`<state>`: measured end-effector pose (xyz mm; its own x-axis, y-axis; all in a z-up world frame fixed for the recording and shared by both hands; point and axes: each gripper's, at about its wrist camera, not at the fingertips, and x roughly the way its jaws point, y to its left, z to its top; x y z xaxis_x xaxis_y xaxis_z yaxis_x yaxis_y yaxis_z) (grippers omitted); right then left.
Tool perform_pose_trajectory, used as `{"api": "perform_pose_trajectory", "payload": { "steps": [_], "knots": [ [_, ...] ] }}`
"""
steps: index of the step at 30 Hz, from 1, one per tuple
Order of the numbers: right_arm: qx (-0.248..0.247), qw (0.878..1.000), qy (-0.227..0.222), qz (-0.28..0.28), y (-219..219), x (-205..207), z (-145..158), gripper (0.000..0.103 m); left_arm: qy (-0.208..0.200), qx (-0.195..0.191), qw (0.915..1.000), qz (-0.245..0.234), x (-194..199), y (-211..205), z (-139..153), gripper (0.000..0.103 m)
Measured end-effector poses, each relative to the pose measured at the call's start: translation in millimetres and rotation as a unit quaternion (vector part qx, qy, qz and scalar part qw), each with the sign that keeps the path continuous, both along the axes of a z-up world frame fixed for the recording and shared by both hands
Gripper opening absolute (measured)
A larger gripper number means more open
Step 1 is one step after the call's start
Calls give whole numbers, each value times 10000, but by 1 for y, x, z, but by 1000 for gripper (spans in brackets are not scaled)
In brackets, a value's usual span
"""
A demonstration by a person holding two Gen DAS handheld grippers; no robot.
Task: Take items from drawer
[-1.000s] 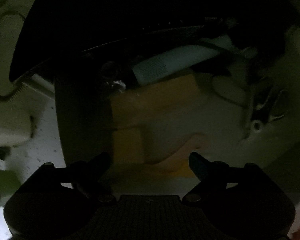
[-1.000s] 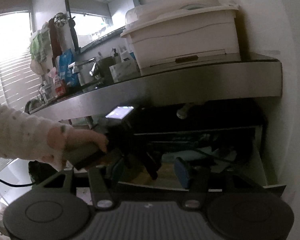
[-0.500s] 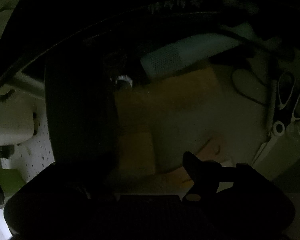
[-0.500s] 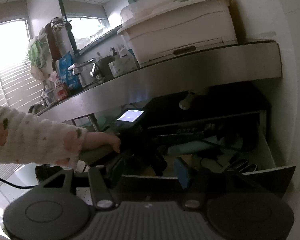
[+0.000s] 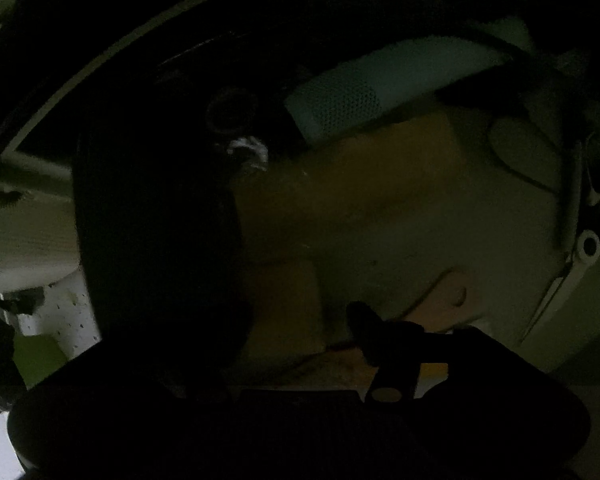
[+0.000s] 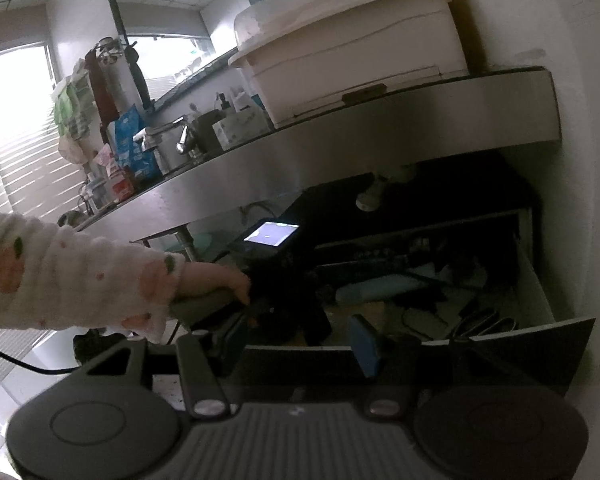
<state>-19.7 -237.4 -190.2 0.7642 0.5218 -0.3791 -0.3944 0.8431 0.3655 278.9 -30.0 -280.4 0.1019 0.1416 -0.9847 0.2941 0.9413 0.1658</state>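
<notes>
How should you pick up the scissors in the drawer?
Probably best to grip the scissors near the pivot, coming from above. They seem to lie flat near the drawer wall, loops deeper in, blades toward the front, so sideways room is tight. It's dim, so I'm unsure.

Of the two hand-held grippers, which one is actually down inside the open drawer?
The left hand-held gripper: it reaches in among the drawer clutter, while the right hand-held gripper stays outside the drawer front.
</notes>
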Motion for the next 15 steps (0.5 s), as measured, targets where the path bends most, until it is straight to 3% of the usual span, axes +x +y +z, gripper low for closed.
{"api": "perform_pose_trajectory", "payload": {
  "steps": [4, 6, 11, 15],
  "knots": [
    [-17, 10000, 15, -15, 1, 0, 0, 56, -29, 88, 10000, -6, 4, -2, 3, 70],
    [-15, 10000, 24, -38, 0, -1, 0, 56, -50, 76, 9999, 99, 8, 3, 8, 66],
    [25, 9999, 67, -77, -2, -2, -3, 56, -109, -125, 9993, 324, 16, 19, 25, 44],
    [61, 9999, 97, -43, -1, 0, -5, 56, -54, -211, 9994, 277, 21, 26, 36, 44]
  ]
}}
